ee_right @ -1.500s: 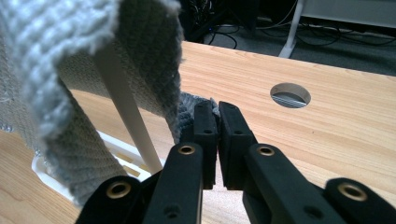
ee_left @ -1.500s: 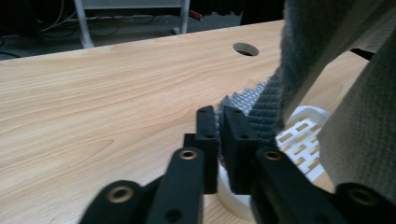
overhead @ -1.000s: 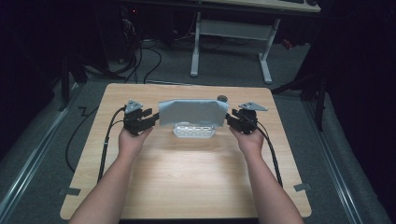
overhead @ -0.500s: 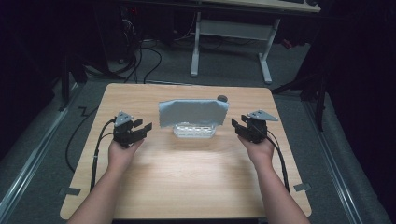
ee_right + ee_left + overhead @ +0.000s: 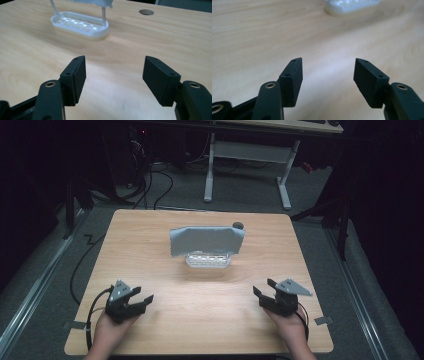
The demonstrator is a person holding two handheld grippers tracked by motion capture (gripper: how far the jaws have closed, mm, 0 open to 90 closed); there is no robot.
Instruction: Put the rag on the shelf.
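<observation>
Wooden bench (image 5: 200, 320) under dim light: the grey cloth (image 5: 206, 240) hangs draped over the white rack (image 5: 207, 260) at mid-bench — hanging looks done. Left gripper (image 5: 141, 300) and right gripper (image 5: 260, 292), jaws just opened wide and empty, sit well apart near the front edge.

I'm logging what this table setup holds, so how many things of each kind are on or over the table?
Grey cloth, draped over the rack: 1
White rack with slotted base: 1
Black grippers, jaws open and nothing between them: 2, the left gripper and the right gripper
Total: 4
</observation>
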